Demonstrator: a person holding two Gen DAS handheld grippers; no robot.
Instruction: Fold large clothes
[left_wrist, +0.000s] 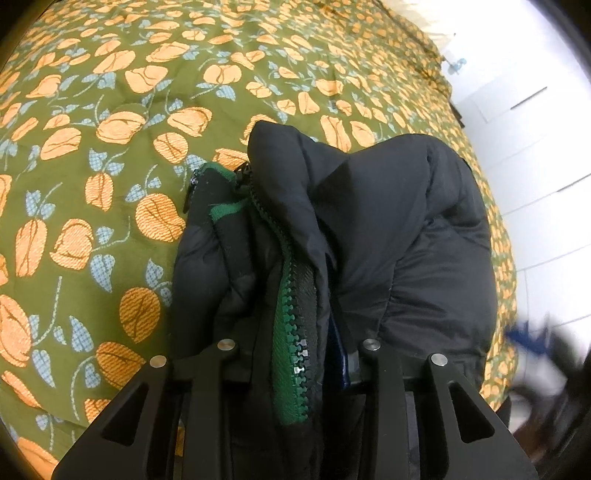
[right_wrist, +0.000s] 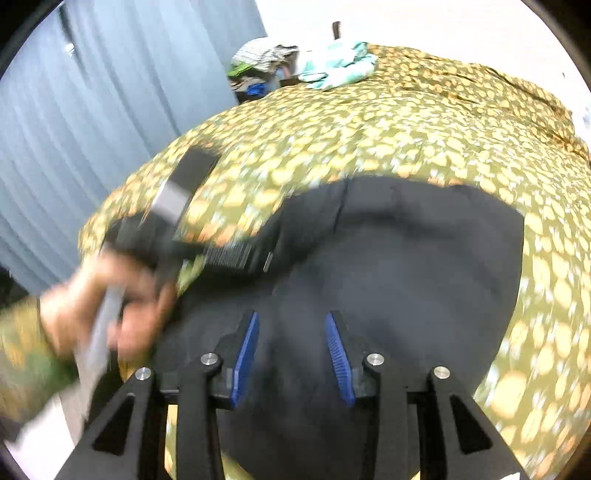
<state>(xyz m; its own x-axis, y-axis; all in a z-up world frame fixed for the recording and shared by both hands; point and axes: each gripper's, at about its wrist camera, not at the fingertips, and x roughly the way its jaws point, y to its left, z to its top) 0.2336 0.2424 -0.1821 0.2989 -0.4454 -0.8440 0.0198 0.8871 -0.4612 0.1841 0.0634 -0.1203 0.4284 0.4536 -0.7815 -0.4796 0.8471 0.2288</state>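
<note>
A black puffer jacket (left_wrist: 388, 229) with a green zipper (left_wrist: 295, 325) is bunched up in the left wrist view. My left gripper (left_wrist: 299, 354) is shut on the jacket's front edge by the zipper, and the fabric hides its fingertips. In the right wrist view the black jacket (right_wrist: 399, 258) lies spread on the bed. My right gripper (right_wrist: 291, 350) is open, its blue pads (right_wrist: 245, 354) apart just above the jacket and holding nothing. The left hand with its gripper (right_wrist: 177, 206) shows blurred at the left.
The bed is covered by an olive bedspread with orange flowers (left_wrist: 110, 184). A light turquoise cloth (right_wrist: 336, 66) and a pile of clothes (right_wrist: 258, 70) lie at the far end. Grey curtains (right_wrist: 92, 110) hang on the left. White floor tiles (left_wrist: 535, 166) lie past the bed's right edge.
</note>
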